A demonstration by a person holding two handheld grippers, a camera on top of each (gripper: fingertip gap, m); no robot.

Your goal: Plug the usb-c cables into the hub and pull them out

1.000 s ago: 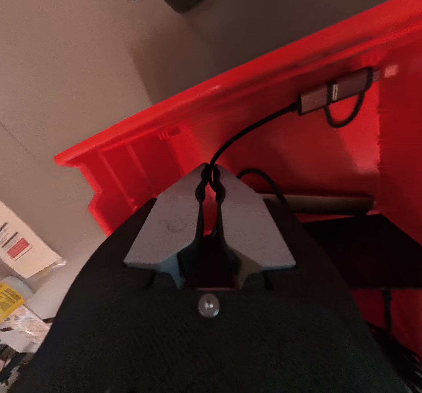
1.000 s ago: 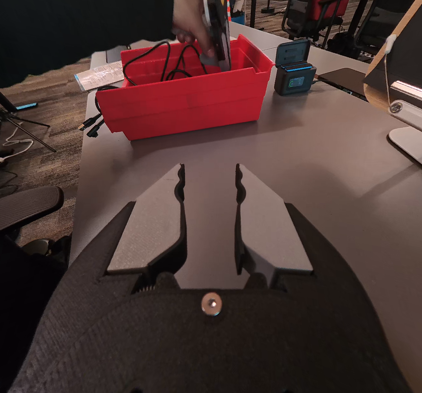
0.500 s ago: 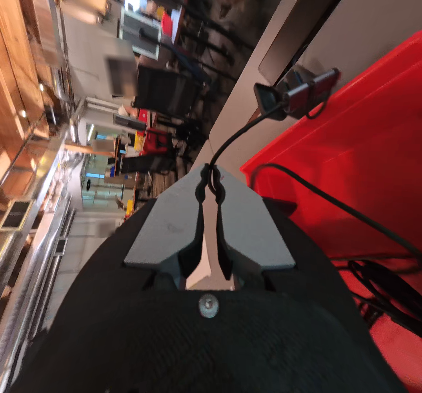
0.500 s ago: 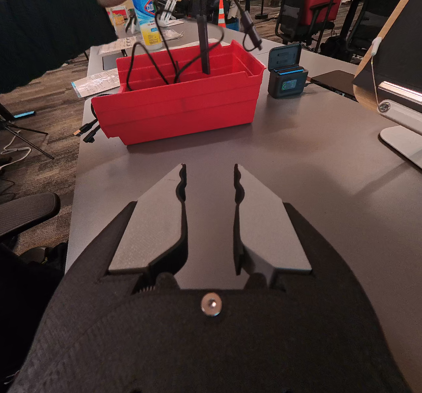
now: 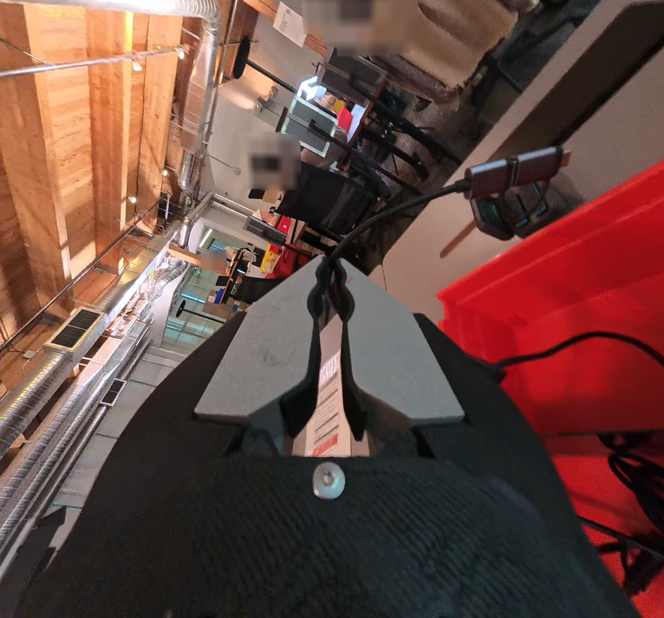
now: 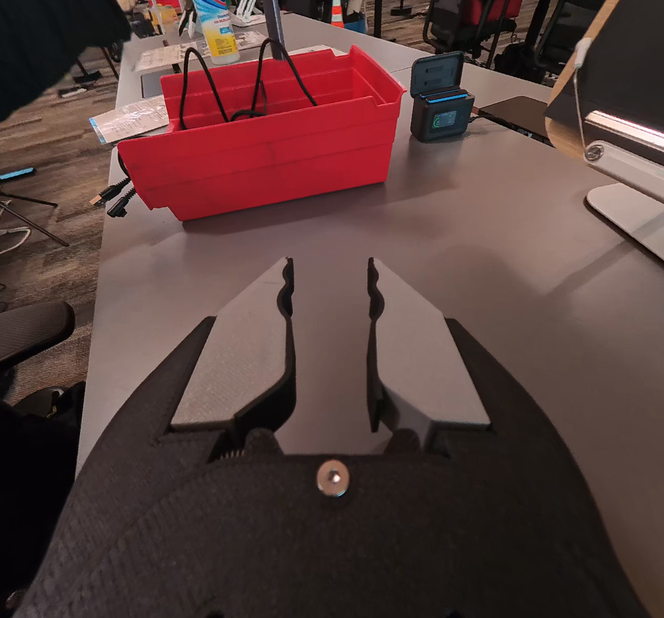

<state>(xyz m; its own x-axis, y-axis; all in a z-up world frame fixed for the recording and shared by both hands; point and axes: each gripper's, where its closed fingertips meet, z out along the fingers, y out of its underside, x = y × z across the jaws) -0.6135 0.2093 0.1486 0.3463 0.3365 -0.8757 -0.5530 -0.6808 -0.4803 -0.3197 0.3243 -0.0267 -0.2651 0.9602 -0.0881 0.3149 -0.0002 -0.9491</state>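
While the left hand-held gripper stays clamped on a thin black cable, it has risen clear of the red bin, which a second ago filled its view and now lies off to its right. Ahead of its tips the cable's metal plug end hangs in the air. From the right hand-held gripper, idle with fingers apart over the grey counter, the dark hub dangles upright above the bin, other cables trailing inside. Lifting probably precedes laying hub and cable out for plugging.
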